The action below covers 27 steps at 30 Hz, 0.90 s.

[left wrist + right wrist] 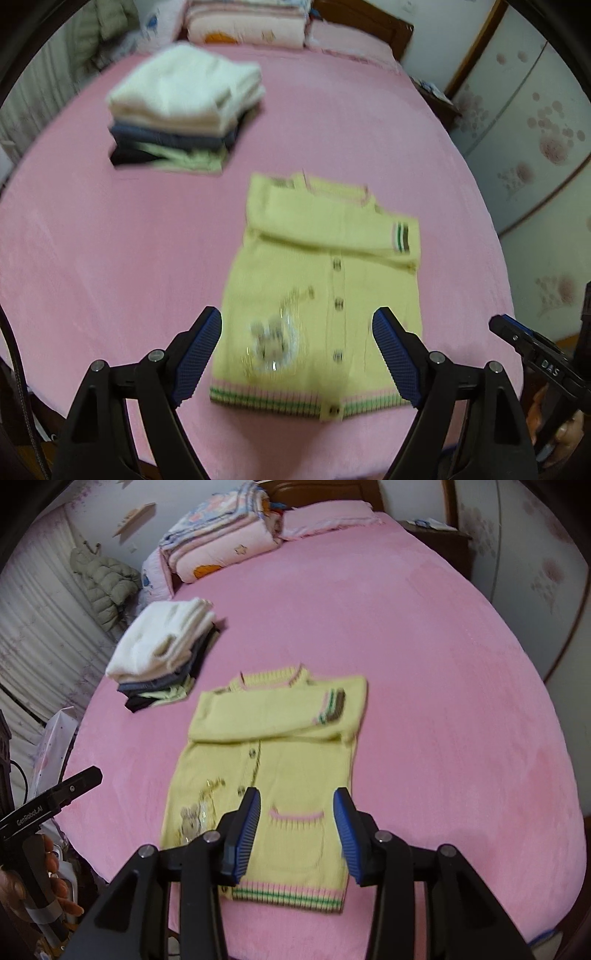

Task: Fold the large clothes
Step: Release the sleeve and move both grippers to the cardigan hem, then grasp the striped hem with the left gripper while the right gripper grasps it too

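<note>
A yellow knit cardigan [321, 288] lies flat on the pink bed [110, 240], sleeves folded across its chest, striped hem toward me. It also shows in the right wrist view [273, 760]. My left gripper [297, 325] is open and empty, held above the cardigan's lower half. My right gripper [297, 805] is open and empty, above the pocket near the hem. The right gripper's tip shows at the right edge of the left wrist view [517, 336]; the left gripper shows at the left of the right wrist view [66, 794].
A stack of folded clothes [184, 107], white on top, sits on the bed beyond the cardigan and also shows in the right wrist view [162, 650]. Folded quilts and a pillow [221, 539] lie at the headboard. A nightstand [436, 535] stands at the far right.
</note>
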Tool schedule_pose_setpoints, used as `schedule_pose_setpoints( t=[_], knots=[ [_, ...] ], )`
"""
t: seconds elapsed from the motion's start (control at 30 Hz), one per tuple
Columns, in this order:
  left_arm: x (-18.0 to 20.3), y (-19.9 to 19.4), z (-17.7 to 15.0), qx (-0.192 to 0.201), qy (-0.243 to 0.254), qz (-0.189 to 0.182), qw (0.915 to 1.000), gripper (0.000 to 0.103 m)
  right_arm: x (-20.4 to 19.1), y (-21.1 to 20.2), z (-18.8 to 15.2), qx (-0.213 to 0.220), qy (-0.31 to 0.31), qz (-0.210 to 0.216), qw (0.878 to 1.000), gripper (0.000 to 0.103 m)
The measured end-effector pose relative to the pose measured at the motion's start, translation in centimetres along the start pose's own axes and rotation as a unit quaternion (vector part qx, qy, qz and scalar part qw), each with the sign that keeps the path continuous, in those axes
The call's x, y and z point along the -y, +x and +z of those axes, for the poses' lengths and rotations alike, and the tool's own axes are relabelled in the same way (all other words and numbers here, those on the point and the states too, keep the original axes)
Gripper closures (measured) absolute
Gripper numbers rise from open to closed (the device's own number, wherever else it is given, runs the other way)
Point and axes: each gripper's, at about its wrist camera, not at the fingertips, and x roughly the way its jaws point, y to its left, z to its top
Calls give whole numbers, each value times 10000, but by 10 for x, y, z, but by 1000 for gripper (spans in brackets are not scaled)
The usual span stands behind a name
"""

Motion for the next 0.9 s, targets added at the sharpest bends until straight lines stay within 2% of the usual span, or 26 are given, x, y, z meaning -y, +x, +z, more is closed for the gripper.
schedule_pose_setpoints(
  t=[0.23,0.43,0.73,0.9],
  knots=[
    [-36,57,-49,-792,347,44,9962,20,8,28,-64,-319,263,-360,9985,62],
    [-66,104,-74,-1182,278,16,9926,20,23,51,-104,-454,609,-586,9954,62],
    [-98,142,-86,-1242,-189,-436,9911,20,38,87,-131,-585,835,-515,9935,62],
    [-102,145,-90,-1170,-116,-540,9916,20,35,99,-140,-633,731,-374,9946,62]
  ],
)
